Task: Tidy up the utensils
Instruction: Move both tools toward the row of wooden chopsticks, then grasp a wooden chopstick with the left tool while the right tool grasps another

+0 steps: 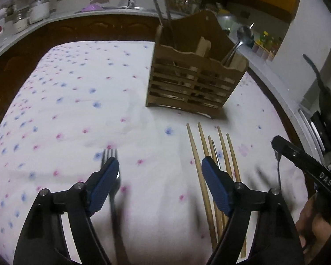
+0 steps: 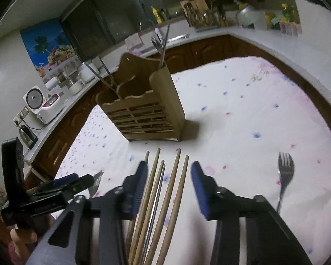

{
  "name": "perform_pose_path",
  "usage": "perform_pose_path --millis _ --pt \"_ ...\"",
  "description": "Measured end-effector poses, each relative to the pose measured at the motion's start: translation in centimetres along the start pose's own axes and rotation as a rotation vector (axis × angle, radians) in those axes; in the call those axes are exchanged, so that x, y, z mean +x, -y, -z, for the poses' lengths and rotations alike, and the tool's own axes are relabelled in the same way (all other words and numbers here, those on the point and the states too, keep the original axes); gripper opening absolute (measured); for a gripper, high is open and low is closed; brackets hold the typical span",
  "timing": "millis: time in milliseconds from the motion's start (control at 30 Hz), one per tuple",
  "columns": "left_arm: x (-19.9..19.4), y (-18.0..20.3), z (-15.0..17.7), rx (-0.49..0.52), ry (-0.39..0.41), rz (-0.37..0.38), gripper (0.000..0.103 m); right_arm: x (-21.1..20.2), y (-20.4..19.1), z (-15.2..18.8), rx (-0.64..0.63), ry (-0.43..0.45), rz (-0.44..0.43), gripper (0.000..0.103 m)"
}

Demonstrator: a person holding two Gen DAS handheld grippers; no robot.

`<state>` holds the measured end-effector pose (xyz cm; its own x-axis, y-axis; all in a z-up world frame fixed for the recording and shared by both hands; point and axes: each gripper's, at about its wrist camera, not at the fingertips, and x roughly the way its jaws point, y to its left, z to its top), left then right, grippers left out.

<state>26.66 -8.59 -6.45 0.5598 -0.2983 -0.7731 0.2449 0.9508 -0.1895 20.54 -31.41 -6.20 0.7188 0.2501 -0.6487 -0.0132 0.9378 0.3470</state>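
A wooden slatted utensil holder (image 1: 194, 84) stands on the flowered tablecloth, with a spoon (image 1: 239, 42) and metal sticks in it; it also shows in the right wrist view (image 2: 143, 110). Several wooden chopsticks (image 1: 200, 154) and one metal stick lie in front of it. My left gripper (image 1: 160, 172) is open above the cloth, a fork (image 1: 110, 161) under its left finger. My right gripper (image 2: 168, 176) is open, low over the chopsticks (image 2: 163, 194), fingers either side of them. A second fork (image 2: 284, 174) lies to their right.
The table (image 1: 77, 92) is ringed by dark wooden cabinets and a white counter (image 2: 275, 42) carrying a rice cooker (image 2: 42, 103), jars and a dish rack. The other gripper shows at the right edge of the left wrist view (image 1: 306, 165).
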Motion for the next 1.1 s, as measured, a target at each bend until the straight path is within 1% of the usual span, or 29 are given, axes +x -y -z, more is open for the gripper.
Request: perform_pose_path --millis 33,67,133,167,233,300,400,567,633,667,700,767,800,833,867,900,933,1000,1100 --pt "0.5 0.2 -0.2 0.004 -0.007 0.0 0.077 0.8 0.2 -0.3 0.002 -0.016 -0.002 0.032" --pt "1.0 0.4 -0.5 0.009 -0.014 0.0 0.076 1.3 0.2 -0.4 0.003 -0.025 -0.006 0.032" --pt "2.0 0.8 -1.0 0.022 -0.024 -0.005 0.067 2.5 0.4 -0.8 0.0 -0.049 -0.009 0.03" --pt "2.5 1.0 -1.3 0.031 -0.031 -0.01 0.064 3.0 0.5 -1.1 -0.001 -0.058 -0.01 0.029" --pt "3.5 1.3 -1.7 0.04 -0.05 -0.013 0.057 4.4 0.7 -1.5 0.0 -0.086 -0.014 0.024" --pt "4.6 1.5 -2.1 0.042 -0.069 -0.004 0.057 5.6 0.9 -1.9 0.002 -0.106 -0.014 0.023" --pt "5.7 1.7 -2.5 0.051 -0.087 -0.001 0.057 7.3 1.3 -2.4 0.005 -0.135 -0.015 0.018" --pt "7.1 2.4 -3.0 0.066 -0.106 0.023 0.056 8.9 1.5 -2.7 -0.006 -0.174 -0.02 0.018" --pt "7.8 2.8 -2.8 0.08 -0.129 0.037 0.046 9.3 1.5 -2.7 -0.012 -0.184 -0.018 0.017" --pt "8.4 3.0 -2.7 0.087 -0.151 0.042 0.043 9.5 1.5 -2.7 -0.014 -0.188 -0.017 0.017" --pt "8.4 3.2 -2.6 0.101 -0.138 0.033 0.043 9.7 1.4 -2.7 -0.014 -0.19 -0.016 0.016" --pt "8.3 3.7 -2.5 0.141 -0.139 0.009 0.041 9.9 1.5 -2.6 -0.014 -0.195 -0.016 0.015" --pt "8.3 3.8 -2.4 0.149 -0.138 0.009 0.037 10.0 1.5 -2.5 -0.017 -0.197 -0.012 0.015" --pt "8.2 3.8 -2.4 0.16 -0.138 0.012 0.028 10.2 1.5 -2.6 -0.02 -0.2 -0.01 0.015" --pt "8.0 3.7 -2.3 0.175 -0.137 0.015 0.024 10.3 1.4 -2.5 -0.024 -0.206 -0.008 0.015" --pt "7.9 3.6 -2.1 0.193 -0.146 0.0 0.011 10.4 1.3 -2.5 -0.029 -0.211 -0.007 0.015" --pt "7.8 3.5 -1.9 0.221 -0.141 -0.029 0.004 10.5 1.2 -2.4 -0.038 -0.216 -0.005 0.015" --pt "7.2 3.2 -1.6 0.253 -0.148 -0.028 0.004 11.0 0.8 -2.2 -0.052 -0.229 0.002 0.015" --pt "6.4 2.1 -1.4 0.23 -0.165 -0.007 0.004 11.6 0.3 -1.9 -0.081 -0.241 0.015 0.015"
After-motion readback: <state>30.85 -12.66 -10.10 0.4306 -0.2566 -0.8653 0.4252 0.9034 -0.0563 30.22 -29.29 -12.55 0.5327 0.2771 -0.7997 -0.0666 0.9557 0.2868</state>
